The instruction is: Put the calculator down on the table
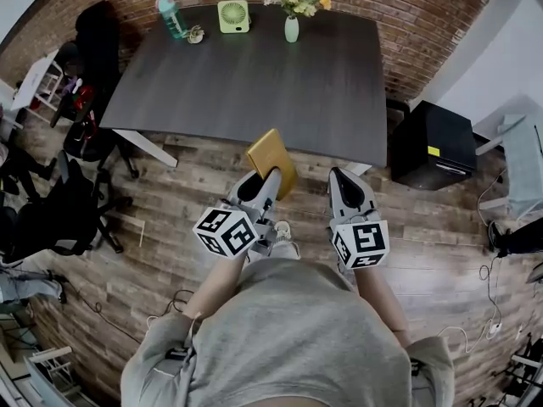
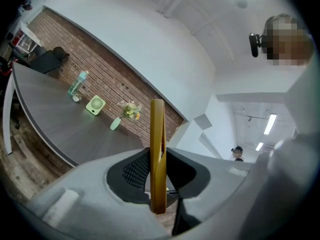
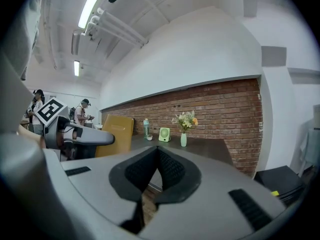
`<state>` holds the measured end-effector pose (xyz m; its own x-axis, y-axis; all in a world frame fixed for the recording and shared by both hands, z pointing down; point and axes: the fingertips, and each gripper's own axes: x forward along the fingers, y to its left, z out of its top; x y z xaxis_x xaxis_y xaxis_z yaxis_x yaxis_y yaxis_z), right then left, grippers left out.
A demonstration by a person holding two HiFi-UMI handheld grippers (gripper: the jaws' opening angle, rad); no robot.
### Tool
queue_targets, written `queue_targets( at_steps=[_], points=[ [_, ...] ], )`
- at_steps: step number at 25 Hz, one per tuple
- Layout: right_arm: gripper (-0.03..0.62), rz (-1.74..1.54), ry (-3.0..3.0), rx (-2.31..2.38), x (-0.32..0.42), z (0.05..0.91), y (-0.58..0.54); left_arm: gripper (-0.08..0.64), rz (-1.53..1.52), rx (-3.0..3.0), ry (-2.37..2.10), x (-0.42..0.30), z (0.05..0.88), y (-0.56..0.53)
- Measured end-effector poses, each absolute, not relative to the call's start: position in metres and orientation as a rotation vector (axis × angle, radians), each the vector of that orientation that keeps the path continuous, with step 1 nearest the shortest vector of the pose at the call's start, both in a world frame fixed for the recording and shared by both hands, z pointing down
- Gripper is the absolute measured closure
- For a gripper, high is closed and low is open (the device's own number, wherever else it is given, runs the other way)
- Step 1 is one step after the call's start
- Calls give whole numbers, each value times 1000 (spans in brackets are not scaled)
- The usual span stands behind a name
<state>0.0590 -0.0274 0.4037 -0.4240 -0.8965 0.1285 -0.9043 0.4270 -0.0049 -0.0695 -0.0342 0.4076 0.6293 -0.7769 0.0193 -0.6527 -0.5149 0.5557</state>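
The yellow calculator point(image 1: 273, 161) stands on edge, clenched between the left gripper's point(image 1: 268, 179) 2 fingers point(image 2: 132, 171). It is in the air over the wooden floor point(image 1: 195, 195), just at the near edge of the dark bench point(image 1: 254, 83). Beside it, the right gripper point(image 1: 343, 176) has its fingers point(image 3: 172, 170) pressed together on nothing. A bottle point(image 1: 171, 15), a small fan point(image 1: 233, 15) and a flower vase point(image 1: 292, 29) line the bench's far side.
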Motion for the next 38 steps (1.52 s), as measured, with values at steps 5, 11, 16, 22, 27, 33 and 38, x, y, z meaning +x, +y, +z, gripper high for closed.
queue_targets(
  at_steps=[5, 11, 16, 22, 27, 33, 38],
  points=[
    [589, 115, -2545, 1660, 61, 402, -61, 472, -302, 2337, -1092, -67, 406, -69],
    [589, 118, -2527, 1688, 59, 403, -94, 472, -292, 2345, -1065, -67, 407, -104],
    [589, 123, -2518, 1701, 57, 405, -118, 472, -282, 2352, -1049, -67, 408, -128],
    [589, 134, -2510, 1713, 52, 406, -143, 472, -274, 2354, -1036, -72, 409, -153],
    [589, 152, -2498, 1723, 50, 410, -158, 472, -273, 2349, -1023, -75, 413, -170],
    [589, 174, -2480, 1738, 50, 414, -170, 472, -261, 2341, -1017, -79, 418, -188],
    [589, 193, -2462, 1749, 54, 417, -175, 472, -240, 2335, -1006, -75, 425, -201]
  ],
)
